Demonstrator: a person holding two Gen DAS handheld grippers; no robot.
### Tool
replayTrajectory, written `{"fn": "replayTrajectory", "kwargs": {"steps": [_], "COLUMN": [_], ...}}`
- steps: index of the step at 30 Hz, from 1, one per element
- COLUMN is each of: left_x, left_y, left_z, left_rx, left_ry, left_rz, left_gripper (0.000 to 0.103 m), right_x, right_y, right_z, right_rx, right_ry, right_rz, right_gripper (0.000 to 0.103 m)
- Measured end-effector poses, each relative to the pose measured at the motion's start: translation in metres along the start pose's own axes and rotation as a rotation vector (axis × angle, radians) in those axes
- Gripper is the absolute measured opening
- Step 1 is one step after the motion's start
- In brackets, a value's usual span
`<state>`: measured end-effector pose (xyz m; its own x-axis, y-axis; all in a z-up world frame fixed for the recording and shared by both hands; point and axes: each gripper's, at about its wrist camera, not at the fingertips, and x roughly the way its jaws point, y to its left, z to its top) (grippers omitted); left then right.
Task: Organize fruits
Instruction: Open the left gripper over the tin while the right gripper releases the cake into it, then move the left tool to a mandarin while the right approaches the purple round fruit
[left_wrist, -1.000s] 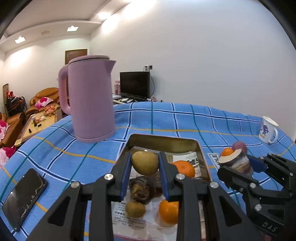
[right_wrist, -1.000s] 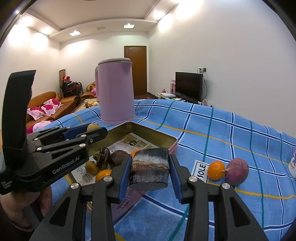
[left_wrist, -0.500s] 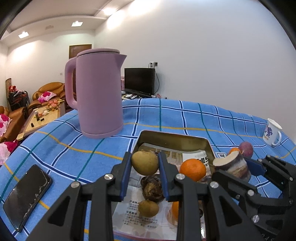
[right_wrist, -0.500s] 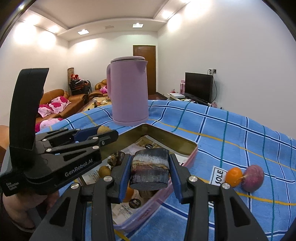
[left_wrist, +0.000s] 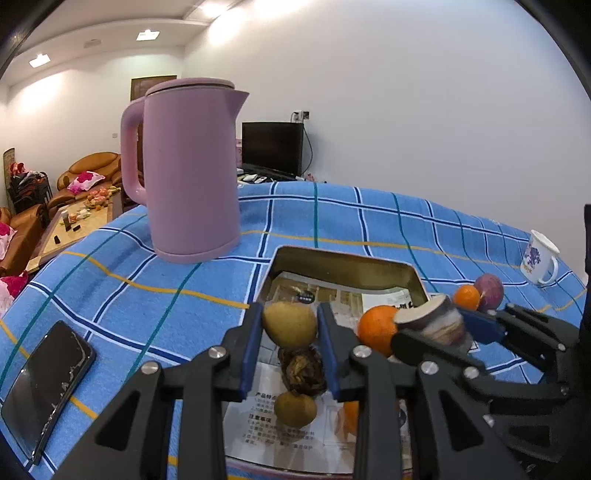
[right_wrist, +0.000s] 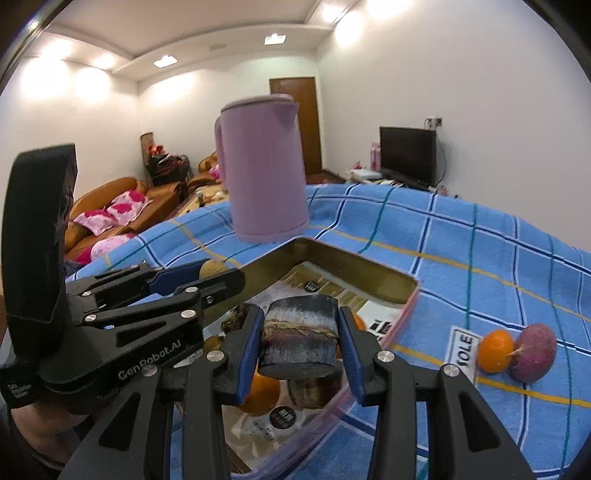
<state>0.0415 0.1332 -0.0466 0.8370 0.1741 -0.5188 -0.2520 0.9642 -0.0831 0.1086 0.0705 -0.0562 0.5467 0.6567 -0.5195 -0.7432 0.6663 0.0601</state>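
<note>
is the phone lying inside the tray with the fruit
No, the phone lies on the blue checked cloth to the left of the tray, well outside its rim.

L tongs (left_wrist: 290, 334) tilt down, jaws opening w/ a small yellow-green fruit (left_wrist: 290, 324) still between the blue pads. R tongs (right_wrist: 300, 341) just beside them on the R, also tilted down, clamped on a dark round chunk (right_wrist: 299, 338).
</note>
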Motion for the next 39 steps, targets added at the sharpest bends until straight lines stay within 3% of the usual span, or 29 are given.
{"fn": "replayTrajectory", "kwargs": {"steps": [3,6,8,12,18,24,33,39], "left_x": [0.000,-0.001,-0.002,-0.004,-0.015,-0.033,-0.028,0.010], "left_y": [0.005,0.010,0.008,0.004,-0.003,-0.021,-0.086,-0.129], "left_z": [-0.001,-0.001,-0.002,-0.004,0.001,0.014,0.033,0.031], "left_rx": [-0.026,-0.043,-0.035,-0.023,-0.014,0.014,0.092,0.085], "left_ry": [0.008,0.007,0.007,0.012,0.001,-0.037,-0.040,0.039], "left_rz": [0.012,0.011,0.013,0.018,0.016,-0.009,-0.093,-0.140], "left_gripper": [0.046,0.053,0.056,0.070,0.071,0.080,0.085,0.085], "right_x": [0.004,0.001,-0.002,-0.011,-0.043,-0.074,-0.086,-0.071], "right_y": [0.002,0.001,-0.001,-0.002,-0.013,-0.035,-0.118,-0.165], "right_z": [0.000,0.000,-0.001,-0.002,0.009,0.016,0.007,-0.007], "right_rx": [0.001,0.009,0.013,-0.002,0.034,0.045,0.172,0.278], "right_ry": [0.017,0.004,-0.003,-0.014,-0.059,-0.091,-0.032,0.029], "right_rz": [0.018,0.014,0.010,-0.018,-0.038,-0.110,-0.345,-0.399], "right_gripper": [0.043,0.054,0.055,0.057,0.059,0.061,0.061,0.061]}}
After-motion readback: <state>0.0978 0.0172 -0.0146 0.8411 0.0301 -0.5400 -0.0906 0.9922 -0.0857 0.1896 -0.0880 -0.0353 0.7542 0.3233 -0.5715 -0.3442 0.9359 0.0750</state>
